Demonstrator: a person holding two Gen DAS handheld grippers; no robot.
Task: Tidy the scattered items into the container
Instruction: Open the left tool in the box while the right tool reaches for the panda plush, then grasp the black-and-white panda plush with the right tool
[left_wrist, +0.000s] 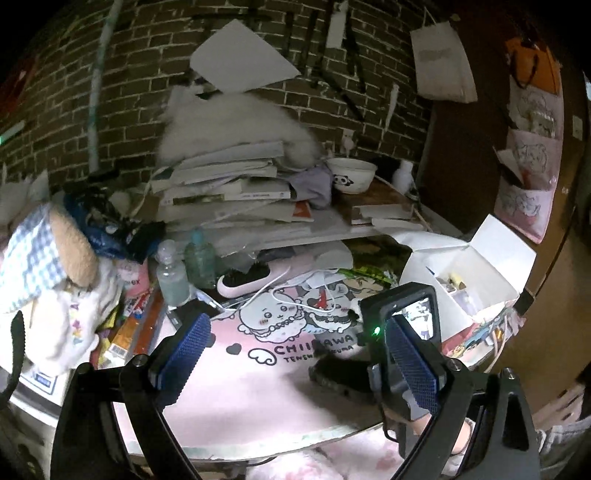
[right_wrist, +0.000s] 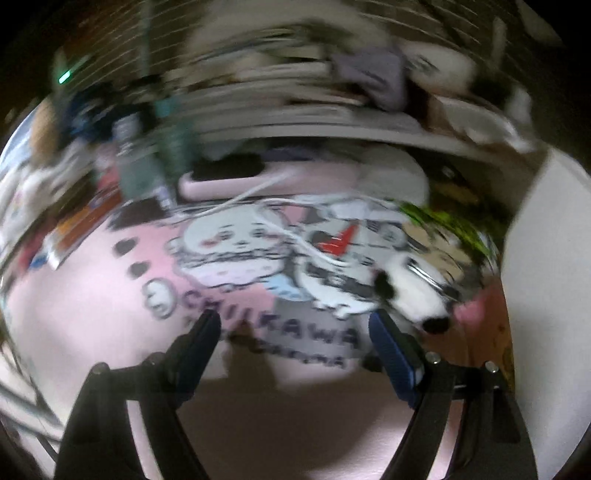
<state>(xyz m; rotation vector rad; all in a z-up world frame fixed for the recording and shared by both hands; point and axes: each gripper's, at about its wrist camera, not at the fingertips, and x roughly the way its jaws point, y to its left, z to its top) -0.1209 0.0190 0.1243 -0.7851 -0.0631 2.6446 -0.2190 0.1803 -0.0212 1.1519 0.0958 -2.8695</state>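
Note:
In the left wrist view my left gripper hangs open above the pink cartoon mat, nothing between its blue pads. The open white box stands at the right with small items inside. A pink hairbrush, a white cable and two clear bottles lie beyond. The right wrist view is blurred. My right gripper is open over the mat, empty. A small white-and-black plush lies just past its right finger, beside the box wall.
A stack of books and a white panda bowl sit on a raised shelf at the back. A plush toy in a checked cloth and snack packets crowd the left side. A brick wall stands behind.

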